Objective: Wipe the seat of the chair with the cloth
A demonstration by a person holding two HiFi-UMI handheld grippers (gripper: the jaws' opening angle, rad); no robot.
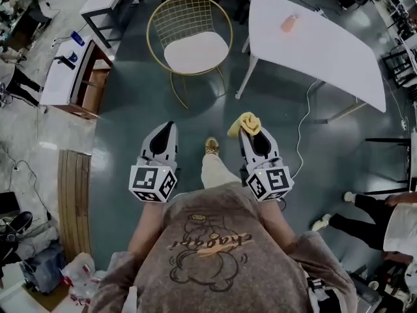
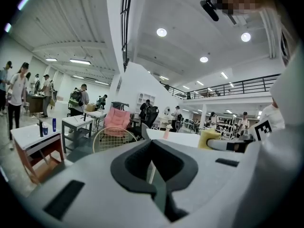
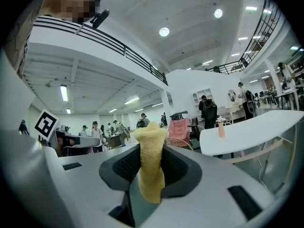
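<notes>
Dark blue-grey floor (image 1: 130, 109) of a large open workroom spreads out under the person, who looks steeply down at both tongs held out side by side in front of the chest.

Of the two, the right gripper (image 1: 246, 133) is clenched on the cloth (image 1: 244, 122). In the right gripper view the yellow cloth (image 3: 151, 161) stands pinched upright between the two dark pads. Its bunched top rises above the jaws and its lower end hangs down inside them. The left gripper (image 1: 170, 128) grasps nothing. In the left gripper view its jaws meet along a seam below their dark recess. That same view shows the cloth off to the right, sticking up from the other tool.

One shoe (image 1: 212, 145) of the person shows on the floor between the two tools.

Ahead of them, well apart from both, the chair (image 1: 189, 25) stands on the floor. It is a gold wire frame with a round back and thin legs. Its seat (image 1: 195, 52) is a pale round cushion. The cloth is nowhere near it, being up in the right tool's grip.

Just to the right of the chair stands a white table (image 1: 326, 51) with a pink bottle (image 1: 289, 23) near its far end. A white cable (image 1: 301, 132) trails down from the table across the floor.

To the left of the chair is a white-topped desk (image 1: 62, 80) with wooden sides. Another person's legs (image 1: 355, 207) show at the right edge of the head view.
</notes>
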